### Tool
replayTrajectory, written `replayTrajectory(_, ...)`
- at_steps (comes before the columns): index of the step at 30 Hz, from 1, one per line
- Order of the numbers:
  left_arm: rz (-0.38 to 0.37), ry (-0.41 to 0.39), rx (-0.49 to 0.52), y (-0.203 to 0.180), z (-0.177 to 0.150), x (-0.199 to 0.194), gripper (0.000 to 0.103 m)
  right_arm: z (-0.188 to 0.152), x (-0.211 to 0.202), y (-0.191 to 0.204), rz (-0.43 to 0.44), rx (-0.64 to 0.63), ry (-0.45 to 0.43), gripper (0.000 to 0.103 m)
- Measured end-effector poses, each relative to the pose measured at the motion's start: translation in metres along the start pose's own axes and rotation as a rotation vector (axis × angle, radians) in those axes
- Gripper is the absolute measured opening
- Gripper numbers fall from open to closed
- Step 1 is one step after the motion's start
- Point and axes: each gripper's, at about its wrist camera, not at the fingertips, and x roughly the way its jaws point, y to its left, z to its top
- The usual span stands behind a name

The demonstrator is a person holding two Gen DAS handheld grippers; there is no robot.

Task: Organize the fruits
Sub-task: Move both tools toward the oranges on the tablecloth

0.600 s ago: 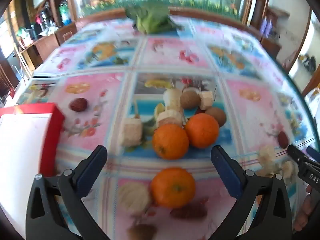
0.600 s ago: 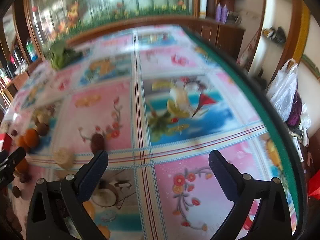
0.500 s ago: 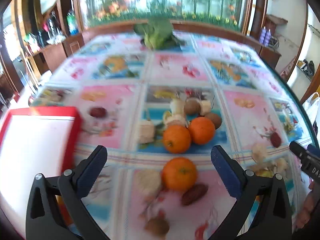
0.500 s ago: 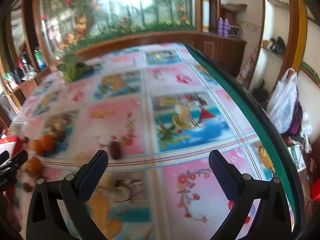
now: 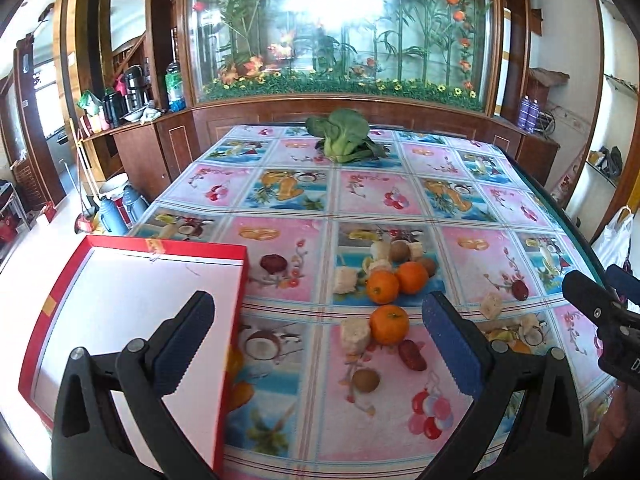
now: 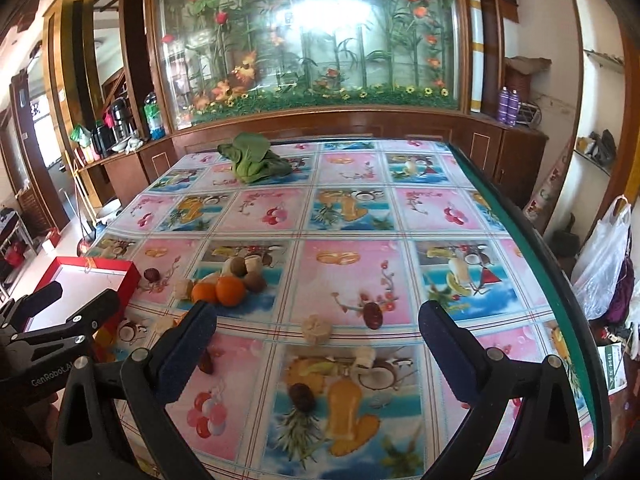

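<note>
Loose fruit lies on the patterned tablecloth. In the left wrist view three oranges (image 5: 389, 323) sit among pale banana chunks (image 5: 353, 333), brown kiwis (image 5: 365, 380) and dark red dates (image 5: 412, 355). A red box (image 5: 232, 316) with a white inside stands at the left. My left gripper (image 5: 316, 340) hangs open above the near table edge, nothing between its fingers. In the right wrist view my right gripper (image 6: 316, 350) is open too, over a banana chunk (image 6: 316, 330) and dates (image 6: 373, 315); the oranges (image 6: 224, 290) and red box (image 6: 124, 280) lie to its left.
A green leafy vegetable (image 5: 340, 134) rests at the table's far end. Wooden cabinets and a glass floral panel stand behind. The table's green rim (image 6: 532, 256) runs along the right, with a plastic bag (image 6: 604, 248) beyond it. The other gripper (image 6: 48, 332) shows at the left edge.
Both grippers have pulled back and risen from the table, so more of it shows. The red box has come fully into the left wrist view. Both stayed open.
</note>
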Motion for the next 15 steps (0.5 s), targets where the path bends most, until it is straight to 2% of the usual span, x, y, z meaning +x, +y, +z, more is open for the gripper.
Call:
replayTrajectory(8,0.035,0.035,-0.009,0.017,-0.003,0.012,0.103,0.001,0.014,0.017,0.031,-0.024,0.018,0.101)
replayTrajectory(15,-0.008,0.032,-0.077,0.054,-0.004,0.02,0.103,0.004,0.036,0.032,0.066,-0.062,0.051,0.101)
